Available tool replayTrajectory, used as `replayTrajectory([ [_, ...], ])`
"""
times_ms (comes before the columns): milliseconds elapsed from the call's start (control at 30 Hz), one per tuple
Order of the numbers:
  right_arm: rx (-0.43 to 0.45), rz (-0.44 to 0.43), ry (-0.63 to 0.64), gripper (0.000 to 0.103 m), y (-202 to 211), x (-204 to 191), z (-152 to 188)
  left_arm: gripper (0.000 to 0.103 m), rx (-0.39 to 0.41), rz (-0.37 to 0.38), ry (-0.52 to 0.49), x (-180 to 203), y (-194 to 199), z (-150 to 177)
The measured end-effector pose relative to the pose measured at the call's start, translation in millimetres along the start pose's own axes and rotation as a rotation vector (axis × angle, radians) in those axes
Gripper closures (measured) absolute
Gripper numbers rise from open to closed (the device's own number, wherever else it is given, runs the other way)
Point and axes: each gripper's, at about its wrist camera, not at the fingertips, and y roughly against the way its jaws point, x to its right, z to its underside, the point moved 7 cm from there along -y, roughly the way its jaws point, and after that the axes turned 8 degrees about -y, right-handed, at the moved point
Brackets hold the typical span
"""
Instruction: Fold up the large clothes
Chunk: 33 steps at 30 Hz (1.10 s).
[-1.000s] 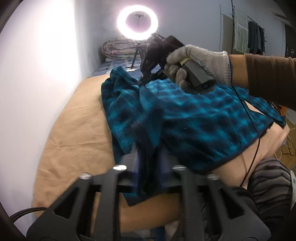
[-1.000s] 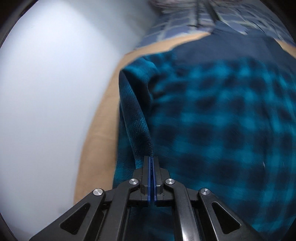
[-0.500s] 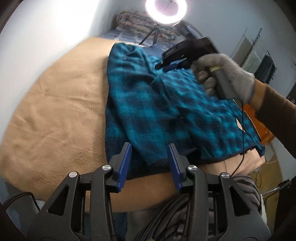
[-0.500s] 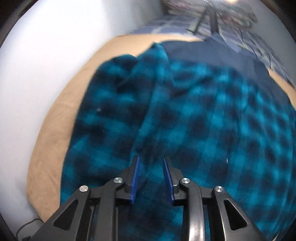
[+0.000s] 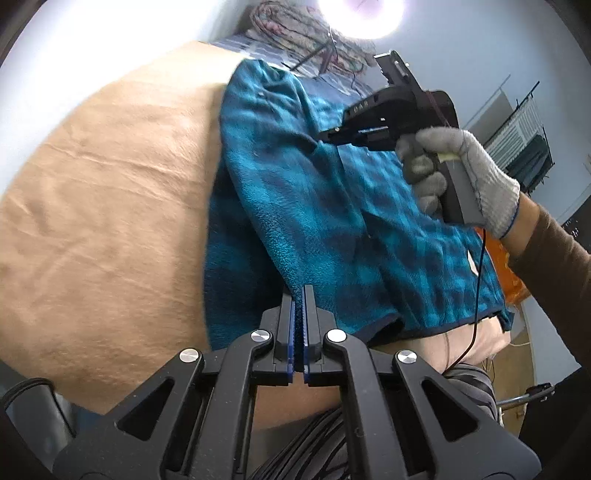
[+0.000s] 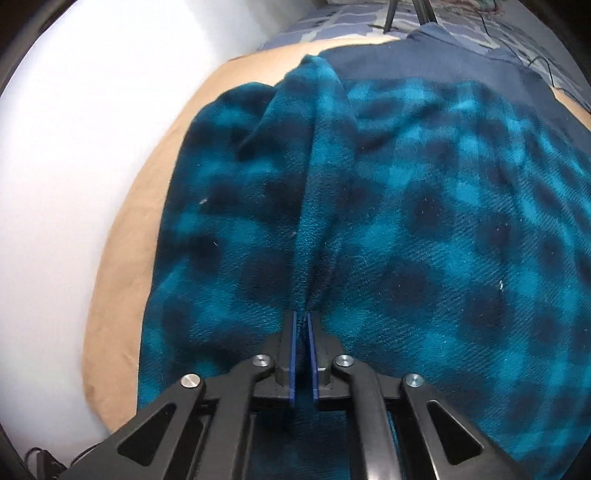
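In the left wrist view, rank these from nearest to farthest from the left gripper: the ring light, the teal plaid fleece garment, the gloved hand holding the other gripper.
1. Teal plaid fleece garment: a fold is pinched in the left gripper, straight ahead.
2. Grey-gloved hand: to the right, above the garment's middle, holding the right gripper.
3. White ring light: at the far end, top of view.

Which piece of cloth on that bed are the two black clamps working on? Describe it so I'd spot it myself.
Find the tan sheet covering the bed. On it lies the teal-and-navy checked fleece garment, fluffy and partly folded. Its bright plaid marks it out from the plain navy cloth beyond it.
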Motion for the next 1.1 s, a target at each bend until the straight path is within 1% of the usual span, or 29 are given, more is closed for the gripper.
replayTrajectory([
  [100,0.017,-0.012,0.011,0.102,11,-8,1,0.103,0.015,-0.027,0.012,-8,7,-2],
  [167,0.038,-0.022,0.022,0.102,17,-12,-1,0.103,0.007,-0.051,0.017,-16,4,1],
  [200,0.040,0.001,0.030,0.102,17,-11,1,0.103,-0.008,-0.057,0.026,-20,-1,5],
  [267,0.031,0.091,0.065,0.101,7,-5,4,0.103,-0.029,-0.063,0.042,-23,-6,10],
  [333,0.037,0.116,0.094,0.095,5,-11,5,0.101,-0.031,-0.050,0.066,-25,-6,12],
  [367,0.054,0.115,0.113,0.094,10,-14,9,0.098,-0.022,-0.048,0.074,-26,-3,11],
  [400,0.064,0.118,0.129,0.088,15,-18,13,0.083,-0.014,-0.046,0.081,-27,1,10],
  [433,0.078,0.111,0.151,0.081,22,-22,17,0.060,-0.007,-0.047,0.087,-28,3,9],
  [500,0.113,0.087,0.204,0.080,39,-33,29,0.041,0.035,-0.053,0.116,-34,10,6],
  [567,0.138,0.029,0.250,0.080,53,-45,44,0.041,0.031,-0.031,0.159,-41,8,4],
  [600,0.140,0.006,0.259,0.080,53,-52,48,0.041,0.025,-0.020,0.177,-44,4,3],
  [667,0.113,-0.029,0.295,0.080,50,-58,64,0.041,-0.001,0.024,0.220,-49,-6,2],
  [733,0.083,-0.011,0.333,0.080,31,-67,70,0.042,-0.030,0.039,0.240,-50,-17,3],
  [767,0.067,0.009,0.350,0.080,23,-67,75,0.043,-0.044,0.039,0.254,-52,-22,5],
  [800,0.054,0.029,0.357,0.080,15,-64,78,0.059,-0.052,0.054,0.267,-52,-26,6],
  [833,0.041,0.054,0.359,0.079,7,-61,81,0.089,-0.057,0.070,0.281,-52,-28,8],
  [867,0.034,0.070,0.360,0.079,0,-58,82,0.095,-0.060,0.095,0.302,-52,-30,9],
  [900,0.036,0.073,0.364,0.079,-6,-57,81,0.096,-0.049,0.109,0.316,-50,-29,8],
  [933,0.039,0.080,0.372,0.079,-7,-57,82,0.097,-0.035,0.103,0.308,-48,-26,6],
  [1033,0.015,0.109,0.386,0.078,0,-62,85,0.098,0.018,0.089,0.248,-36,-10,-2],
  [1067,0.011,0.104,0.380,0.078,4,-65,83,0.098,0.030,0.085,0.237,-32,-5,-5],
  [1100,0.022,0.079,0.358,0.074,9,-67,78,0.098,0.039,0.087,0.230,-30,-2,-7],
])
